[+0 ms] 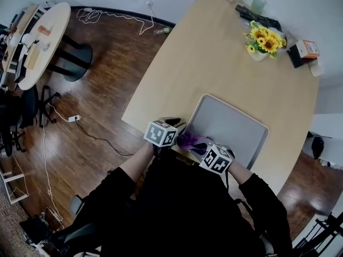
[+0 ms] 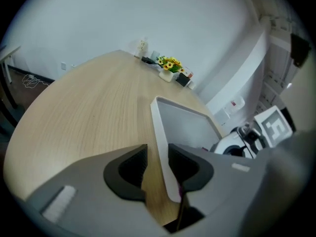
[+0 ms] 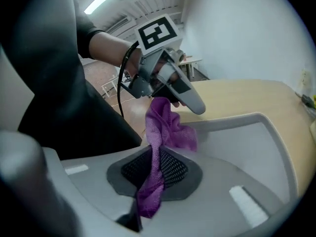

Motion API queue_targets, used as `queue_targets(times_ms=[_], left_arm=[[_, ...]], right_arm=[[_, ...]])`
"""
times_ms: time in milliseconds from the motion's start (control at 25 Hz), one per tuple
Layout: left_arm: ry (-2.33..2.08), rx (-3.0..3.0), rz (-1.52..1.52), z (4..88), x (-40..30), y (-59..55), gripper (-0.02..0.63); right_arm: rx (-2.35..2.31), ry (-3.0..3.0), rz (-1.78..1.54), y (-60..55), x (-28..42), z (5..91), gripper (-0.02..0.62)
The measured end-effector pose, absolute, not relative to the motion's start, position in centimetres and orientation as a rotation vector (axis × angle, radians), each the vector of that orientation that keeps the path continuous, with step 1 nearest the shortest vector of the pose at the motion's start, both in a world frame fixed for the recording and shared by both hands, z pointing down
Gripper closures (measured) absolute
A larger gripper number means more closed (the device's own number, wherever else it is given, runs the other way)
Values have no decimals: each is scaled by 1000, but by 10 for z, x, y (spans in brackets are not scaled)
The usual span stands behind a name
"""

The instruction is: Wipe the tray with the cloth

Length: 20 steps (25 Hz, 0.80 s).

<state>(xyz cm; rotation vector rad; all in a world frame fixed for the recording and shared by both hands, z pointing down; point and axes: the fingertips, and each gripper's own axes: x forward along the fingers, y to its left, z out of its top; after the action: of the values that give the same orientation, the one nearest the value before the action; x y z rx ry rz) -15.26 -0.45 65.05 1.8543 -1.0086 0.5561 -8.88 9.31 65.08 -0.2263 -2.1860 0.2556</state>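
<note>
Item: tray point(image 1: 236, 121), grey, rectangular with rounded corners and a raised pale rim, lying flat at the 6 o'clock edge of a light wooden counter point(image 1: 214, 63), close to the person's body. Item: cloth point(image 3: 165, 130), purple, bunched. In the head view it sits at the tray's 8 o'clock corner, between the two tongs, with one end pinched and the rest gathered at the corner rim. Right tongs point(image 3: 155, 169): closed on the cloth, which is nipped between the black mesh pads. In the head view they sit at the cloth's 5 o'clock, over the tray's near edge. Left tongs point(image 2: 157, 164): jaws part-way apart, nothing gripped, at the cloth's 9 o'clock. The tray's left rim shows in the gap, with a strip of counter visible between the rim and the left pad. Whether the cloth's upper end touches the left tongs cannot be told. Further stock on the counter, well apart from the tray toward its 1 o'clock: sunflowers point(image 1: 262, 40) in a pale pot, an orange box point(image 1: 307, 48), a pale green cup point(image 1: 259, 3), a long dark object point(image 1: 257, 16). Surroundings: dark wooden floor point(image 1: 107, 84) with white cables point(image 1: 91, 15), and a second, smaller counter point(image 1: 48, 42) at 10 o'clock. Person: black sleeves point(image 1: 115, 189).
</note>
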Motion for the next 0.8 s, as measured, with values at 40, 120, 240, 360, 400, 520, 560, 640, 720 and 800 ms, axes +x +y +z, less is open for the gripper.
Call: queue_targets(times_ms=[40,120,240,360,400,520,560,640,720,800], left_arm=[[-1023,1842,549,650,-158,-1,491],[-1058,1805,517,647,-170,7,491],[-1096,1757,498,644,-189,32,491],[-1128,1706,488,644,-210,62,491],[-1140,1688,483,645,-217,71,491],[-1164,1647,467,649,-229,90,491],[-1166,1639,462,650,-230,94,491],[-1164,1632,457,651,-231,98,491],[-1153,1646,462,652,-229,93,491],[-1133,1678,477,651,-226,83,491]], right_arm=[[-225,-2190,259,79,-91,654,555],[-162,-2210,285,36,-95,658,554],[-32,-2214,242,-39,-98,659,552],[157,-2179,162,-107,-99,650,554],[246,-2161,138,-128,-97,648,556],[455,-2124,168,-157,-91,646,557],[474,-2122,194,-148,-92,647,557],[431,-2138,229,-107,-102,651,560],[353,-2163,285,-56,-114,654,560],[255,-2171,352,-1,-122,655,560]])
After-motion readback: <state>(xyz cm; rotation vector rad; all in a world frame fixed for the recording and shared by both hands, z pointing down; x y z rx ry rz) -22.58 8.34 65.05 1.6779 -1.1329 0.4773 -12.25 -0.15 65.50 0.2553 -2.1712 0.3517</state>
